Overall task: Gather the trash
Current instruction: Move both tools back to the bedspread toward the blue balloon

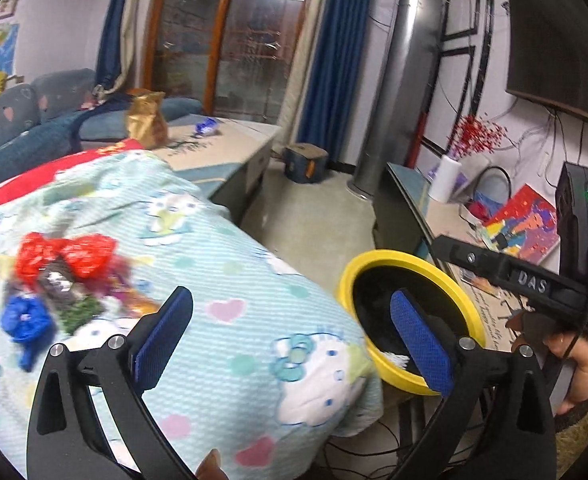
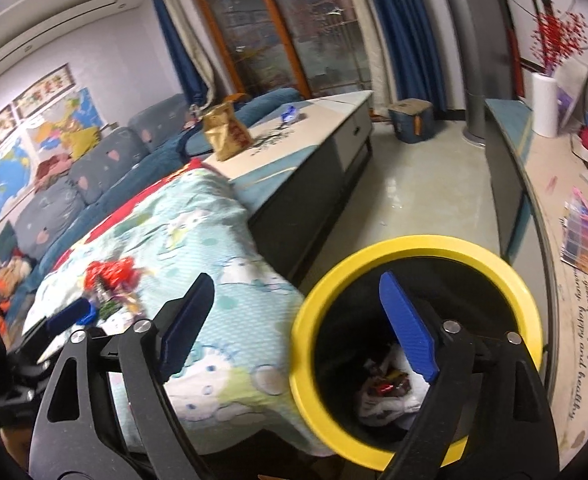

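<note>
1. The left gripper [image 1: 290, 340] is spread wide with nothing between its blue pads [image 1: 162, 336]; one finger hangs over the patterned blanket [image 1: 222, 280], the other over the mouth of the yellow-rimmed bin [image 1: 343, 280].
2. The right gripper [image 2: 294, 320] is likewise released and empty, its right finger over the bin's opening and its left finger over the blanket's edge.
3. In the left wrist view the right gripper's black body [image 1: 525, 280] shows at the right edge, carried by a hand [image 1: 561, 352] just beyond the bin.
4. The bin [image 2: 413, 248] stands on the floor, touching the blanket's hanging edge. Inside it lie crumpled wrappers [image 2: 389, 392], white with red and dark bits.
5. A heap of trash [image 1: 58, 280] remains on the blanket: red, blue, green and dark crumpled pieces, blurred, well to the left of the bin.
6. Farther back, a low worktop [image 2: 325, 128] carries a gold-brown bag [image 2: 226, 132] and a small blue wrapper [image 2: 290, 114].
7. A blue sofa [image 2: 94, 168] lies behind the blanket.
</note>
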`<state>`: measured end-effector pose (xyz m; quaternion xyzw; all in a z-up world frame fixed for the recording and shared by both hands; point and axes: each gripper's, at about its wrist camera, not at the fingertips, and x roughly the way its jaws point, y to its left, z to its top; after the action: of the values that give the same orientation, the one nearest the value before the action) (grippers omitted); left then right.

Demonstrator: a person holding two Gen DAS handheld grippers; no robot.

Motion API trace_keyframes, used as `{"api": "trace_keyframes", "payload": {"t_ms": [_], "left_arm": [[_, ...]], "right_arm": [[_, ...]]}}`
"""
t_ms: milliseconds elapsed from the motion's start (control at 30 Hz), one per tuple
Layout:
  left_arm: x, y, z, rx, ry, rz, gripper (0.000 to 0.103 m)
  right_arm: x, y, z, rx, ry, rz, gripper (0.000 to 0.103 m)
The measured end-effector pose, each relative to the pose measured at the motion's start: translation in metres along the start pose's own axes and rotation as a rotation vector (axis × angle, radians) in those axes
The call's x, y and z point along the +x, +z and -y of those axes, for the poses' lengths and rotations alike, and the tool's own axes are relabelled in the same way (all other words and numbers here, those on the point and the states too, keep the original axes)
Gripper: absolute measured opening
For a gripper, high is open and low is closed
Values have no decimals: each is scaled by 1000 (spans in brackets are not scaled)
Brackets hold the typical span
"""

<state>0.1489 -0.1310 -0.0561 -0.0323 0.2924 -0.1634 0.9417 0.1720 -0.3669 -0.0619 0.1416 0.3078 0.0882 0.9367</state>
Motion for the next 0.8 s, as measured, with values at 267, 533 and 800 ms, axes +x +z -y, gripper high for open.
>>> {"api": "trace_keyframes", "payload": {"t_ms": [267, 533, 800], "left_arm": [[-29, 1, -34, -37, 67, 44, 96], [-50, 3, -58, -77, 110, 89, 96], [-65, 1, -81, -116, 154, 106, 96]], "right_arm": [[1, -6, -34, -72, 32, -27, 81], [-2, -13, -68, -139, 51, -29, 81], [-2, -17, -99, -202, 90, -38, 82]]}}
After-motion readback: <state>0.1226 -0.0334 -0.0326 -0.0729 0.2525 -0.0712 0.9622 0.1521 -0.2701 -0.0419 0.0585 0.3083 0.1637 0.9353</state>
